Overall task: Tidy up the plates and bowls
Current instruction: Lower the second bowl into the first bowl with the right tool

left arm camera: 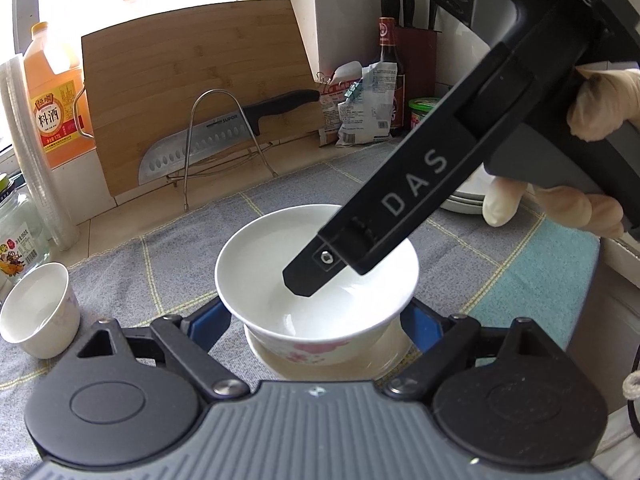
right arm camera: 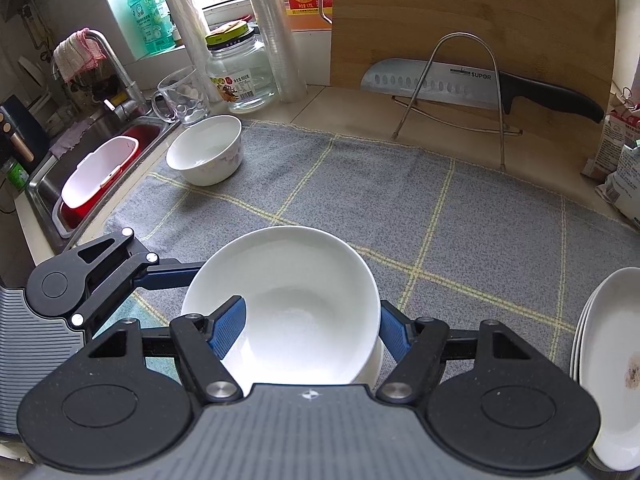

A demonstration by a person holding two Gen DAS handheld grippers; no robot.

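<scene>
A white bowl [left arm camera: 316, 276] with pink flowers sits nested in another bowl [left arm camera: 332, 360] on the grey checked cloth. My left gripper [left arm camera: 316, 320] is open, its blue fingers [left arm camera: 210, 326] on both sides of the stack, apart from it. My right gripper [left arm camera: 304, 280] reaches into the top bowl from above. In the right wrist view the same bowl [right arm camera: 292, 308] fills the middle; my right gripper [right arm camera: 308, 328] has one blue finger [right arm camera: 228, 328] inside the bowl and the other outside its rim, wide apart. A second flowered bowl [right arm camera: 206, 154] stands at the far left of the cloth.
A stack of white plates [right arm camera: 608, 364] lies at the right edge. A small bowl [left arm camera: 38, 310] stands left. A cutting board [left arm camera: 200, 92], a knife on a wire rack [right arm camera: 472, 80], bottles, a jar [right arm camera: 240, 72], a glass mug and the sink [right arm camera: 100, 168] line the back.
</scene>
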